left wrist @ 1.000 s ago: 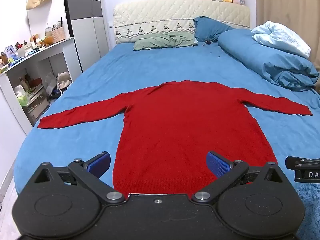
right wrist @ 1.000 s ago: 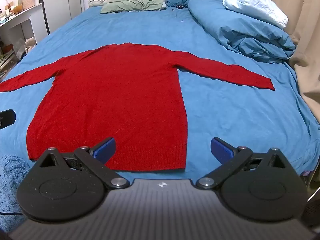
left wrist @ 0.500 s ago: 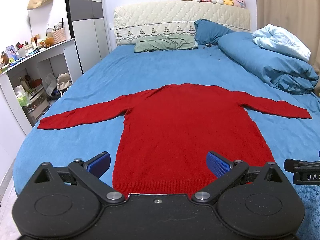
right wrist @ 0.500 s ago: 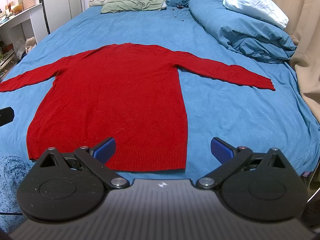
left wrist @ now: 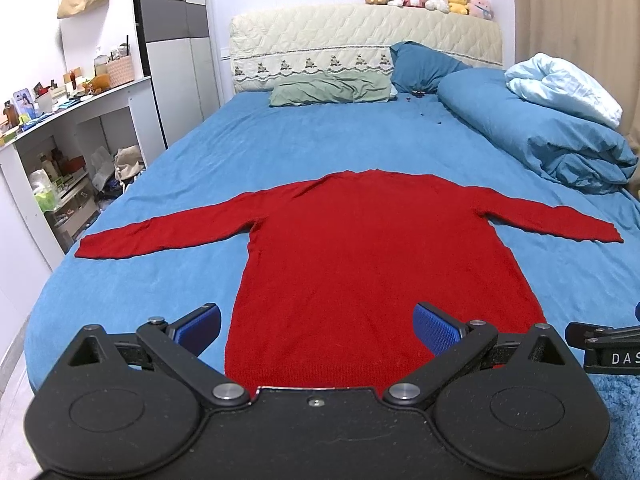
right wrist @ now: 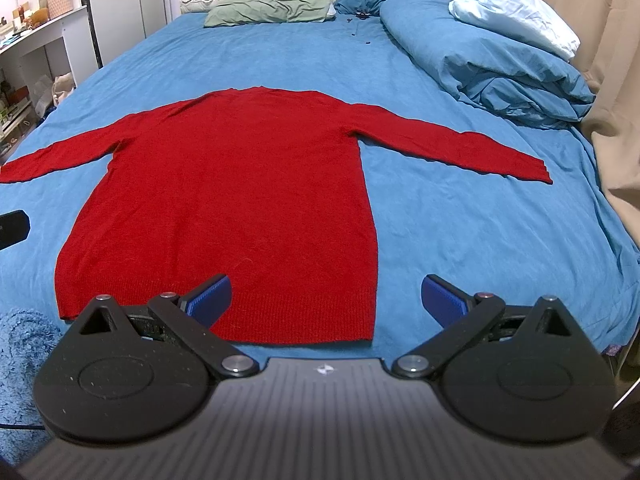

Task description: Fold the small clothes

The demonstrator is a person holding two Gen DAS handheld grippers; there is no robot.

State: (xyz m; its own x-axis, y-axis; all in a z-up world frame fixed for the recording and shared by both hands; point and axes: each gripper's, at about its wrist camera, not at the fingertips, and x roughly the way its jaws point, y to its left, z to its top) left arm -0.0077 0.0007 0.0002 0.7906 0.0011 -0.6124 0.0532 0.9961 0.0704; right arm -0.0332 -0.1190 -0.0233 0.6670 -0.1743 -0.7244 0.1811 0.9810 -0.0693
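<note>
A red long-sleeved sweater (left wrist: 360, 256) (right wrist: 240, 184) lies flat on the blue bed (left wrist: 280, 148) (right wrist: 460, 220), both sleeves spread out sideways, hem nearest me. My left gripper (left wrist: 316, 326) hovers open above the hem, its blue pads wide apart and holding nothing. My right gripper (right wrist: 326, 296) is open too, over the hem's right corner, nothing between its fingers. Part of the right gripper (left wrist: 604, 346) shows at the right edge of the left wrist view.
A rolled blue duvet (right wrist: 480, 56) with a pale blanket on it lies along the bed's right side. Pillows (left wrist: 332, 90) and a padded headboard (left wrist: 360, 44) sit at the far end. White shelving (left wrist: 68, 152) stands left of the bed. A curtain (right wrist: 616, 80) hangs on the right.
Both grippers stay open. The left wrist view has tilted up slightly, so the sweater sits a little lower in it. The right gripper has barely moved.
</note>
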